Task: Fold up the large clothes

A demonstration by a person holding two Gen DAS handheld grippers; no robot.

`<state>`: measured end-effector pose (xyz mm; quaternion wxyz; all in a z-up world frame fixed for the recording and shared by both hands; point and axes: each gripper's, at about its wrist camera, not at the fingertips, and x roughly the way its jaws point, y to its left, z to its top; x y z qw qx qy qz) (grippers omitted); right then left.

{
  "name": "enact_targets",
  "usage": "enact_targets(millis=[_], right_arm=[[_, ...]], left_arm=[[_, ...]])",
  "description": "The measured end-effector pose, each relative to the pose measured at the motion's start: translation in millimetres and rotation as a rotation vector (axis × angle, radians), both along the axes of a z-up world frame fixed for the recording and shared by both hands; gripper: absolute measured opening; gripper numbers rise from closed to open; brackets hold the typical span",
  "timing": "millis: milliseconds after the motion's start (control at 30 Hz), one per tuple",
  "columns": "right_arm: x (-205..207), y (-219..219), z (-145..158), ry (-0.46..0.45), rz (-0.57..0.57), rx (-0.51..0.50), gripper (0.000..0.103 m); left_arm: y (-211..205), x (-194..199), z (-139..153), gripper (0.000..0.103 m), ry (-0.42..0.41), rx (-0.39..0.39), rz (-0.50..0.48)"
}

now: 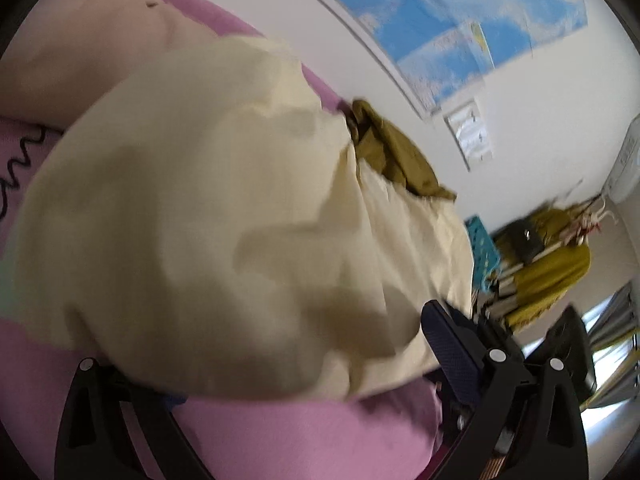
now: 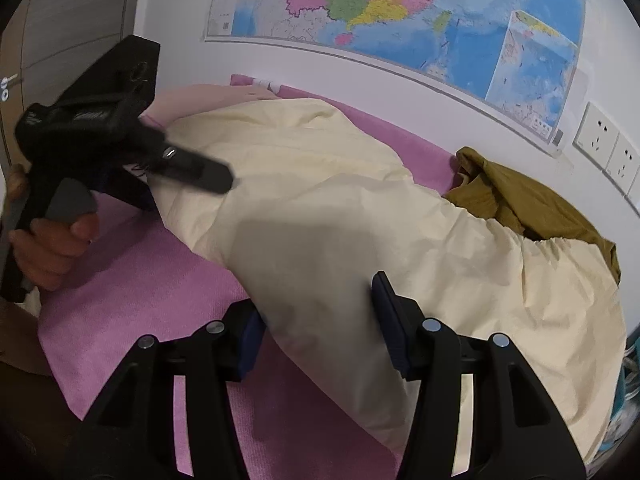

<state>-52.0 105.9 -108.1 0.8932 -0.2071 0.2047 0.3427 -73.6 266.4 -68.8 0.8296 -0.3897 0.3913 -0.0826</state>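
Observation:
A large cream garment [image 2: 340,208] lies across a pink bed sheet [image 2: 132,272], and it also fills the left wrist view [image 1: 208,208]. My right gripper [image 2: 320,316] is open, its jaws standing either side of the garment's near edge. My left gripper [image 1: 304,352] is open over the garment; the cloth hides its left fingertip. In the right wrist view the left gripper [image 2: 216,178] is held by a hand at the far left, its fingers over the cream cloth.
An olive garment [image 2: 528,204] lies bunched at the cream garment's far end by the wall. A map [image 2: 400,12] and wall sockets [image 2: 604,140] are on the wall. A peach pillow [image 1: 80,52] lies on the bed. A cluttered rack with a mustard cloth [image 1: 548,272] stands beyond the bed.

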Motion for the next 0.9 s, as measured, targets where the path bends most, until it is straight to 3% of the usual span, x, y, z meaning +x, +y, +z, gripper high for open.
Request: enact_targets(millis=[200,400,533,633,733,900], right_arm=[[3,-4,1,0.037,0.003,0.04,0.05],[-5,-23,3,0.109,0.007,0.111,0.062],[-13,-94,7,0.254,-0.03,0.34,0.073],[-9,-152,-5,0.375,-0.132,0.488,0.076],[-2,-217,-28,0.474,-0.342,0.632,0.078],[10,-263,-54,0.566,-0.485,0.835,0.08]], left_arm=[[2,32,-1,0.096,0.03,-0.039,0.011],[-3,39,-2,0.088,0.032,0.092,0.007],[-5,34,0,0.071,0.054,0.162,0.011],[-10,34,3,0.07,0.064,0.199,0.011],[-18,35,6,0.069,0.073,0.255,0.011],[-28,38,7,0.071,0.078,0.329,0.004]])
